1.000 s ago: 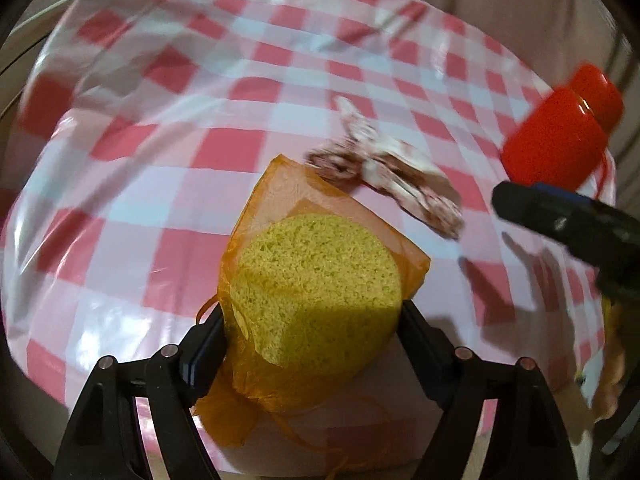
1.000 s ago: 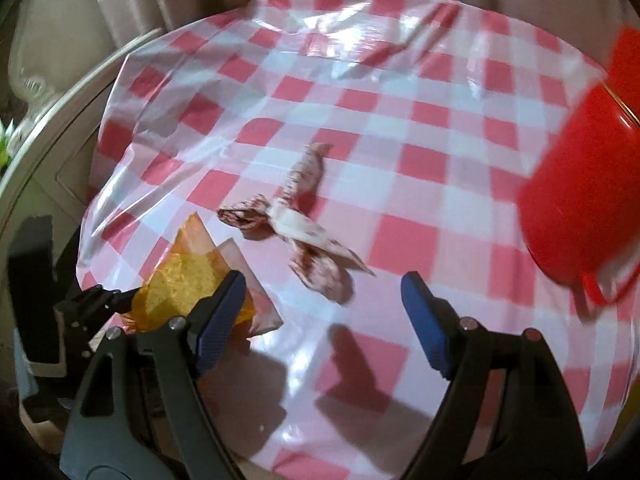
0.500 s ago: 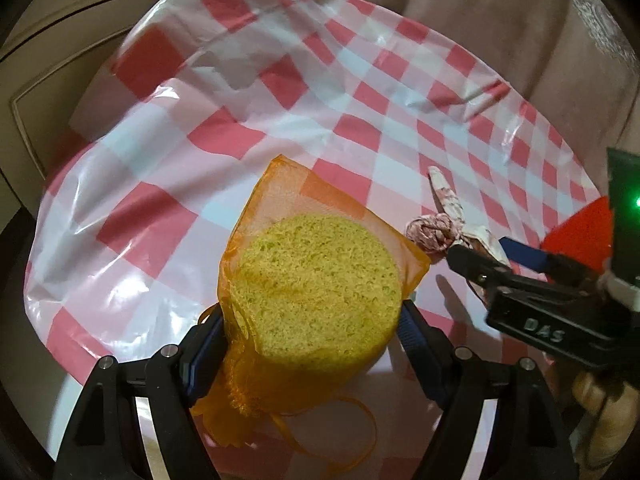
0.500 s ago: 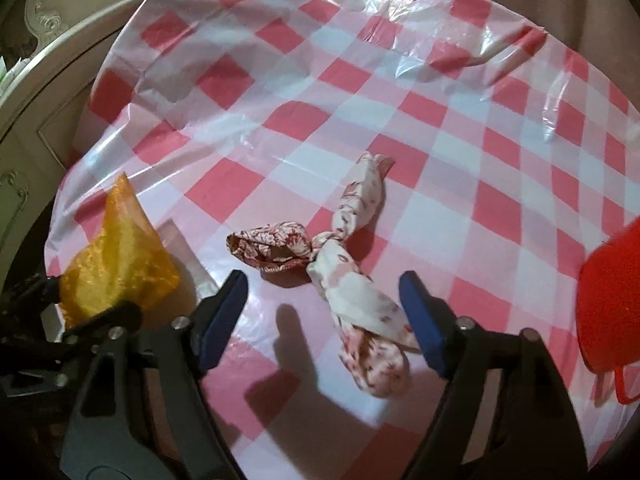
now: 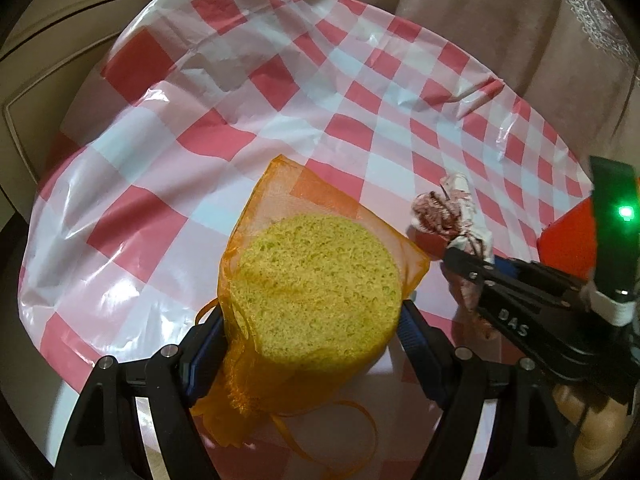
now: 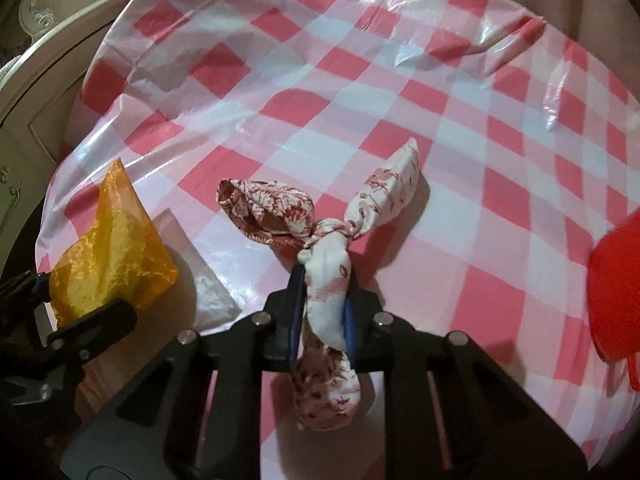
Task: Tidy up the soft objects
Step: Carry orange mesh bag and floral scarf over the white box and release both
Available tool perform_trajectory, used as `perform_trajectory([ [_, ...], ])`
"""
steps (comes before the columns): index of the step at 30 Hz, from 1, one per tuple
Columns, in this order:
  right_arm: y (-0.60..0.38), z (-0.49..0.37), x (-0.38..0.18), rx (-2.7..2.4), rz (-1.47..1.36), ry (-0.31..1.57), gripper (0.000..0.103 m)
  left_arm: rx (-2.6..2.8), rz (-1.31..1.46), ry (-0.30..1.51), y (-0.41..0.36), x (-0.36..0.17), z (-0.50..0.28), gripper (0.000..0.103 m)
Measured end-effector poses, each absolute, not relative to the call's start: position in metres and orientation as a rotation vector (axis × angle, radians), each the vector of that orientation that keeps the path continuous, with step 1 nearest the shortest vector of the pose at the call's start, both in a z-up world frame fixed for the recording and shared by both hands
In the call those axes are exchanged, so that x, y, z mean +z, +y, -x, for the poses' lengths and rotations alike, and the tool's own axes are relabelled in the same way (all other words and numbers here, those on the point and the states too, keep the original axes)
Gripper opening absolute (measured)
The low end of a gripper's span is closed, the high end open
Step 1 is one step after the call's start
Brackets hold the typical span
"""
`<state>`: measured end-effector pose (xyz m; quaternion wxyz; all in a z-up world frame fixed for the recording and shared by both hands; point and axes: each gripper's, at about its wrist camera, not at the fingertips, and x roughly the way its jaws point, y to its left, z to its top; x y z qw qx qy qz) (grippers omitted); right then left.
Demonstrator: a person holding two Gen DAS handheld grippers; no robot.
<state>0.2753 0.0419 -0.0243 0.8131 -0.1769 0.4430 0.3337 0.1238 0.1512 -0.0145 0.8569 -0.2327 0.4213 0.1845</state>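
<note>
Left tool (image 5: 312,320) of mine clamped on the round yellow sponge in its sheer orange mesh drawstring bag (image 5: 316,292), the blue pads pressing the sponge from both sides and holding it over the near edge of the worktop, which is covered in a red-and-white checked plastic cloth (image 5: 240,136). Right tool (image 6: 322,312) of mine closed nearly all the way on one tail of the knotted floral fabric band, white with red print (image 6: 320,236); its knot and two other lobes lie just ahead of the fingertips, and whether they rest on the cloth or hang just clear of it I cannot tell. Red plastic container (image 6: 616,292) at the far right edge, well apart from both tools, only partly in view. Progress, as I judge it: both soft items are gripped, neither has been set in any final place, and no gathering spot can be confirmed, so the sorting proper remains to be done
</note>
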Motion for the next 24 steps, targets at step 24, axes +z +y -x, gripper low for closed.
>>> perform_trajectory([
  [24,-0.032,-0.212,0.013,0.573,0.282,0.883,0.02,0.306,0.413,0.82,0.118,0.011,-0.11,0.081],
])
